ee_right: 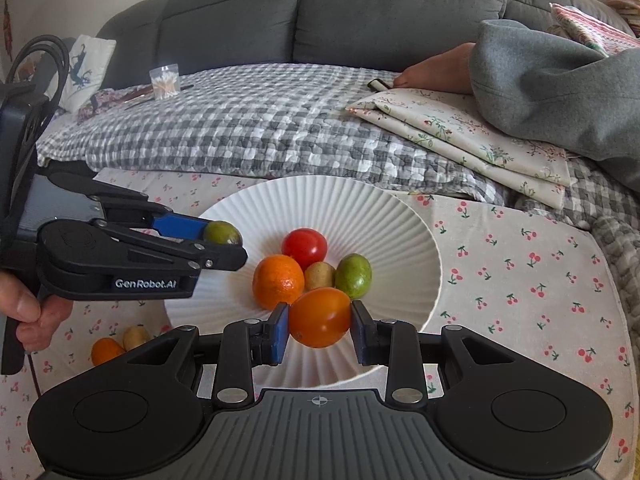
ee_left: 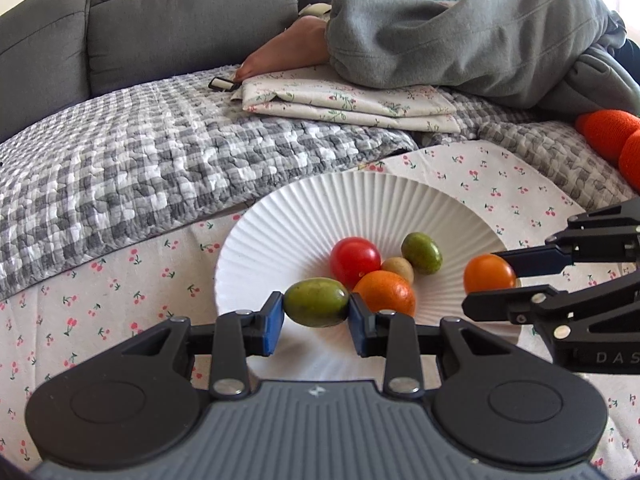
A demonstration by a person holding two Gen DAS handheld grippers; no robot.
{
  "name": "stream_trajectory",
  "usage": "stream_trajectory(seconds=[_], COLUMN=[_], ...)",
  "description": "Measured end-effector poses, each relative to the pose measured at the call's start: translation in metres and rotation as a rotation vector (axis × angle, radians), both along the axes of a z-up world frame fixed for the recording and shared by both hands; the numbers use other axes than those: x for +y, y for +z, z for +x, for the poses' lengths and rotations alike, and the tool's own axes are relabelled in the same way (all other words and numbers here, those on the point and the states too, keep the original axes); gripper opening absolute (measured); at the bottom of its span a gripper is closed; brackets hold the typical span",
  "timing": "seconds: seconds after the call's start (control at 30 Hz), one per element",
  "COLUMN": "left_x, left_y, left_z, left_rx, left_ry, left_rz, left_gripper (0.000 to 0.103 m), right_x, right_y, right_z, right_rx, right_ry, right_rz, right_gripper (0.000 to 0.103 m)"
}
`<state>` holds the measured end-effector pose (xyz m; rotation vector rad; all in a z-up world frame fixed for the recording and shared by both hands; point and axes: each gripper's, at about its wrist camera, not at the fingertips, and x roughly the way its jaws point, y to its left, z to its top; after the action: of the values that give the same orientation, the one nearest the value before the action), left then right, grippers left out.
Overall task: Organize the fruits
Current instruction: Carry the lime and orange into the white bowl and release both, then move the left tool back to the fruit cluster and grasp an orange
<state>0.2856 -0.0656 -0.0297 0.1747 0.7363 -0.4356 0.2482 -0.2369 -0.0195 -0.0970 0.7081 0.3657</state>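
1. Left wrist view: left claw [ee_left: 316, 312] clenched on a green fruit [ee_left: 316, 302] above the plate's [ee_left: 280, 216] near rim; lower before letting go.
2. Right claw [ee_right: 320, 322] grips an orange tomato [ee_right: 320, 316] over the same plate; release in turn, claws crowd.
3. Pile in the plate's hollow may roll. Two fruits [ee_right: 120, 344] lie on the cherry-print cloth [ee_right: 520, 264] off the plate's left edge.

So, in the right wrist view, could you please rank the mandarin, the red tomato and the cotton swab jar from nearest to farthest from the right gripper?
From the right gripper, which is holding the orange tomato:
1. Mandarin, in the plate, just left.
2. Red tomato, behind it, mid-plate.
3. Cotton swab jar, far back left on the checked blanket.
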Motion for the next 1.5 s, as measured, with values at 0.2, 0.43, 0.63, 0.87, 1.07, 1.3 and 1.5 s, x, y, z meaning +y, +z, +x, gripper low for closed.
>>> stream_trajectory(seconds=[0.2, 0.43, 0.63, 0.87, 1.07, 1.3, 1.5], left_x=[-0.002, 0.0, 0.005, 0.013, 0.032, 0.054, 0.066], left_y=[-0.007, -0.005, 0.0, 0.008, 0.022, 0.036, 0.046], left_z=[0.001, 0.002, -0.003, -0.015, -0.032, -0.058, -0.085], left_rx=[0.002, 0.011, 0.005, 0.006, 0.009, 0.028, 0.054], left_ry=[-0.01, -0.005, -0.001, -0.006, 0.011, 0.033, 0.064], left_rz=[0.011, 0.002, -0.002, 0.012, 0.016, 0.0, -0.043], left_gripper=[0.033, 0.035, 0.037, 0.037, 0.038, 0.045, 0.058], right_x=[0.007, 0.01, 0.005, 0.001, -0.007, -0.012, -0.005], right_y=[-0.007, -0.009, -0.007, -0.006, 0.003, 0.018, 0.035], right_z=[0.004, 0.004, 0.0, -0.007, -0.014, -0.029, -0.05], right_rx=[-0.003, -0.001, 0.007, 0.011, 0.005, 0.018, 0.021], right_ry=[0.01, -0.001, -0.018, -0.05, -0.071, -0.063, -0.022], right_rz=[-0.025, -0.025, -0.003, 0.007, 0.042, 0.047, 0.056], right_gripper=[0.031, 0.034, 0.034, 0.042, 0.045, 0.045, 0.05])
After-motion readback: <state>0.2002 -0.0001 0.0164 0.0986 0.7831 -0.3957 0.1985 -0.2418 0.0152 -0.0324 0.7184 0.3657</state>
